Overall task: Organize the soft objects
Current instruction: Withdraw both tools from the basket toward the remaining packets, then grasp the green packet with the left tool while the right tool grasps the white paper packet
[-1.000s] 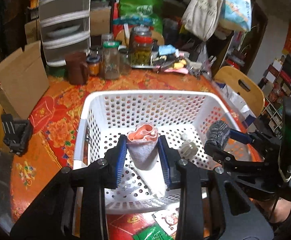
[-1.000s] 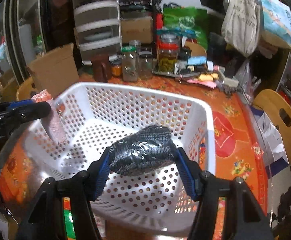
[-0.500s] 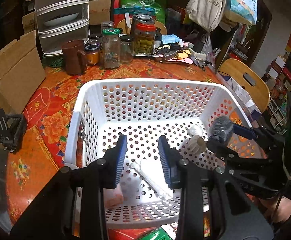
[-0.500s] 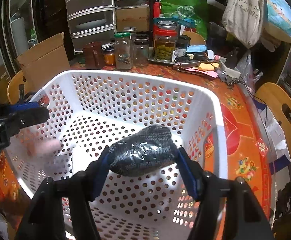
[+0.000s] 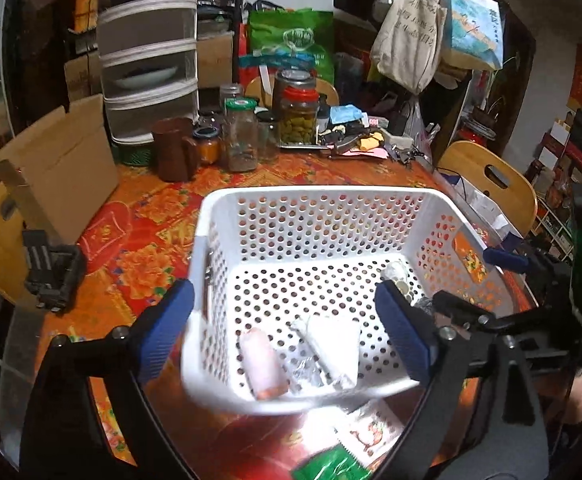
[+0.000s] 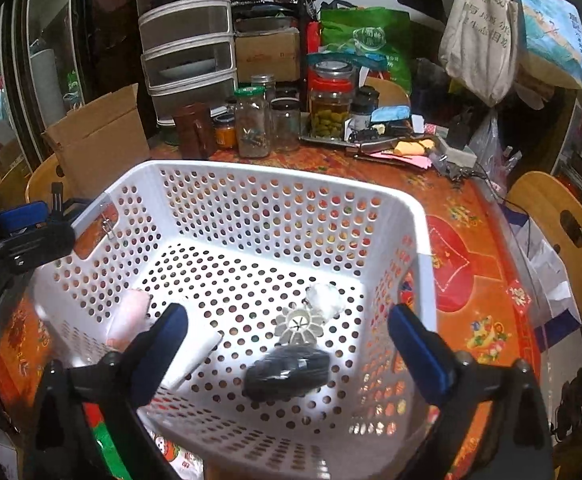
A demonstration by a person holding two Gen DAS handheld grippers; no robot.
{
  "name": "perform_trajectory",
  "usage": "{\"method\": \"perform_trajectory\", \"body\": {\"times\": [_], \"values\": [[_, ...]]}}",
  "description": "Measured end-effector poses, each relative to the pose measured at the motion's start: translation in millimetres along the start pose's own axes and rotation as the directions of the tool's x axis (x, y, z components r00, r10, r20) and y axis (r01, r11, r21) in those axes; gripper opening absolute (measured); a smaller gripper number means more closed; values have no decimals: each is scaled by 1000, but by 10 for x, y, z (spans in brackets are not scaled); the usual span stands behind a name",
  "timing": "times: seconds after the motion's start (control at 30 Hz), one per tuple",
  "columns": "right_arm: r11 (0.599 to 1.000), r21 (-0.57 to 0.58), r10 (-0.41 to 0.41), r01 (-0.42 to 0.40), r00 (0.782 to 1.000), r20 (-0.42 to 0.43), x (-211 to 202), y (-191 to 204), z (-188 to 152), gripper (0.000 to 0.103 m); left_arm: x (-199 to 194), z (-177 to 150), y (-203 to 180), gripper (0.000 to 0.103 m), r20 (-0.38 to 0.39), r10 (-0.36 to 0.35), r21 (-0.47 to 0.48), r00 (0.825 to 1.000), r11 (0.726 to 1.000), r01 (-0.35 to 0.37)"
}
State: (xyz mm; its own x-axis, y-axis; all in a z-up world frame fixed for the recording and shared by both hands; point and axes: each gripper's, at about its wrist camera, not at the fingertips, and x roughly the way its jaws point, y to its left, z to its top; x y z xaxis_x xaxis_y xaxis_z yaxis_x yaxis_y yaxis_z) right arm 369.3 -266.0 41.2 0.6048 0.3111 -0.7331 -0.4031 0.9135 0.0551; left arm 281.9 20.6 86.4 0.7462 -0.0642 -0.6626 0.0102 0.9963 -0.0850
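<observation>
Above basket (image 6: 419, 216), both jaws wide.

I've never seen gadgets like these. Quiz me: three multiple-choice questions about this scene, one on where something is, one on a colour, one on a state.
1. Where is the pink roll?
A. in the basket
B. on the chair
C. in the cardboard box

2. What colour is the bundle under the right gripper?
A. yellow
B. black
C. green

3. How is the left gripper?
A. shut on the roll
B. shut on a jar
C. open

Answers: 1 A, it lies on the basket floor. 2 B, it looks dark black. 3 C, its blue pads stand wide apart, holding nothing.
</observation>
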Motion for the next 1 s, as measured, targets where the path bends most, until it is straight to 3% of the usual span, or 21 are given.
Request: {"method": "perform_trajectory", "body": {"times": [0.2, 0.43, 0.57, 0.73, 1.0], "values": [[1000, 3, 13, -14, 997, 70, -354, 32, -166, 103, -390, -345, 113, 94, 14, -19, 2, 1000, 1000, 19], [1000, -4, 5, -5, 993, 122, -794, 143, -594, 103, -705, -1025, 141, 98, 14, -31, 15, 999, 999, 31], [999, 21, 34, -37, 991, 132, -917, 151, -961, 103, -622, -1467, 66, 98, -42, -34, 19, 999, 999, 34], [999, 35, 14, -18, 995, 102, -847, 204, -1378, 103, -323, -1891, -111, 98, -123, -41, 25, 992, 999, 45], [995, 90, 27, -36, 995, 100, -783, 119, -1661, 103, 42, -2157, -418, 98, -209, -24, 81, 978, 996, 41]]}}
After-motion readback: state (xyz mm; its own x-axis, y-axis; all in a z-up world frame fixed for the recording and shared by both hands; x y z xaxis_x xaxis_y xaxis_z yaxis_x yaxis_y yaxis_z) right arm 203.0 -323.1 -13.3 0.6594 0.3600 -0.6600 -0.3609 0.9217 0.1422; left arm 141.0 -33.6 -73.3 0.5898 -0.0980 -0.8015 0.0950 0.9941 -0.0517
